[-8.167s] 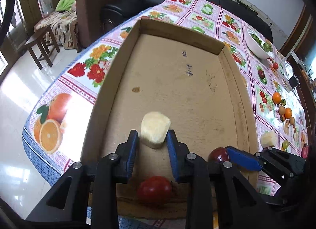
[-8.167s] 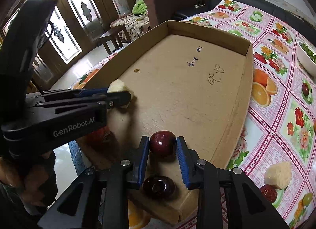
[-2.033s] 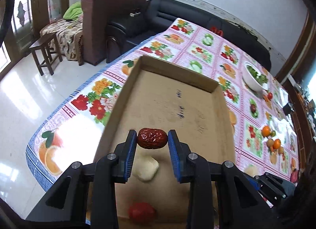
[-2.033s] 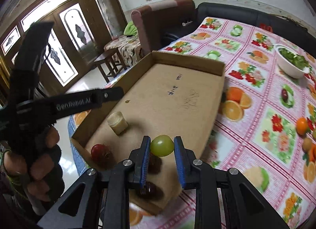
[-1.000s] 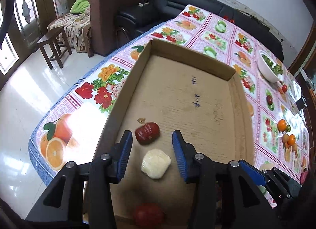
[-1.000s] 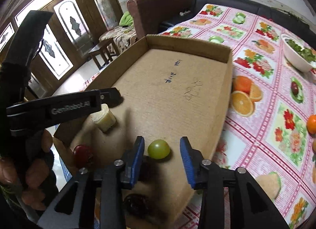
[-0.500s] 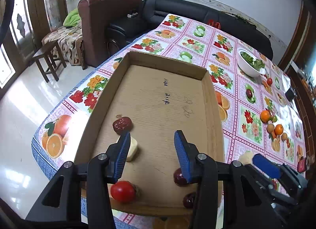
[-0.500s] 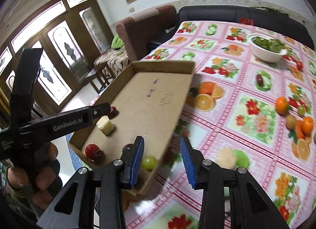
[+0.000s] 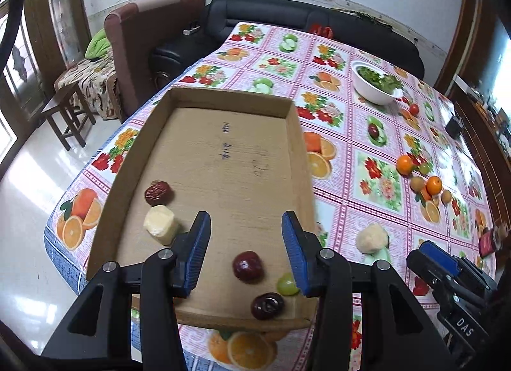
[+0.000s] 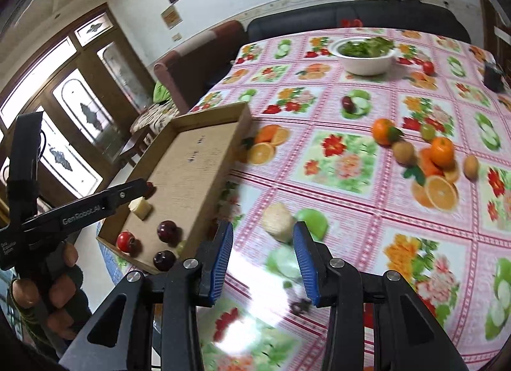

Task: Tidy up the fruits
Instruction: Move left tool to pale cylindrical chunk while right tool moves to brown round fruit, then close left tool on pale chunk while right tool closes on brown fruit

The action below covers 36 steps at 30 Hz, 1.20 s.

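Right wrist view shows right gripper [image 10: 262, 259] opening, empty, by a pale fruit chunk [image 10: 278, 219]; left gripper [image 9: 246, 249] opens, empty, over the box [image 9: 230, 99].

The left gripper [image 10: 145, 189] carries the white brand "GenRobot.AI" along its finger. The right gripper [image 9: 428, 259] shows the white letters "DAS" on its body. Some handwriting stands on the floor of the cardboard tray [image 9: 223, 160], but it cannot be read

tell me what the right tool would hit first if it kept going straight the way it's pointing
Probably the pale peeled fruit chunk on the tablecloth, just beyond the right tool, whose open jaws frame it with nothing between them. Depth is unclear, so it might meet bare cloth short of the chunk.
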Each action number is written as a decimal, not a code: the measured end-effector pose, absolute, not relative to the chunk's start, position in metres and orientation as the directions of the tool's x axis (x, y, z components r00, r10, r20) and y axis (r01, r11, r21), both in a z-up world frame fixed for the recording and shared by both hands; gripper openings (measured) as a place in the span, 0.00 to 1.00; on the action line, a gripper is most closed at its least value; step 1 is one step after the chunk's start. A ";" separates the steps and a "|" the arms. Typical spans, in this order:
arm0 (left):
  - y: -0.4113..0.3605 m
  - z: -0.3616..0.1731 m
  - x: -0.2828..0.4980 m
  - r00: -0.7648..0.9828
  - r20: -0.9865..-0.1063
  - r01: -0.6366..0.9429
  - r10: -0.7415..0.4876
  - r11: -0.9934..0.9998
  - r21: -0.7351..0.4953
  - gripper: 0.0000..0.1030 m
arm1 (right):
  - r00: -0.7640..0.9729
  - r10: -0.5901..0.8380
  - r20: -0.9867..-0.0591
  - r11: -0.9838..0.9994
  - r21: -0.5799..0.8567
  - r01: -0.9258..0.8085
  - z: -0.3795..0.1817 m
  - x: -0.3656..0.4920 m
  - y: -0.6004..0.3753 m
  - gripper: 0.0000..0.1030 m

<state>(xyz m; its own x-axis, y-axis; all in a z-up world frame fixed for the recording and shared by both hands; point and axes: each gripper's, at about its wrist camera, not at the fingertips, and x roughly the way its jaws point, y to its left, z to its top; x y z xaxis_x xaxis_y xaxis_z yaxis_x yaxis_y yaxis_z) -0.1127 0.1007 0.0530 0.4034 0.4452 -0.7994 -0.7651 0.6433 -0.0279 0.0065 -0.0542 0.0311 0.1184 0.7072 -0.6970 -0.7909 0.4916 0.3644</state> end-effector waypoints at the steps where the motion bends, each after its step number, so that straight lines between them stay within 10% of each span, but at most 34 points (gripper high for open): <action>1: 0.099 0.054 -0.111 0.407 -0.799 -0.760 0.443 0.649 -0.027 0.45 | 0.122 0.706 -0.698 0.498 0.366 -0.787 0.030 0.009 -0.058 0.40; 36: 0.032 0.019 -0.039 0.456 -0.859 -0.593 0.231 0.799 -0.100 0.50 | 0.265 0.609 -0.748 0.699 0.348 -0.625 -0.002 0.069 -0.146 0.44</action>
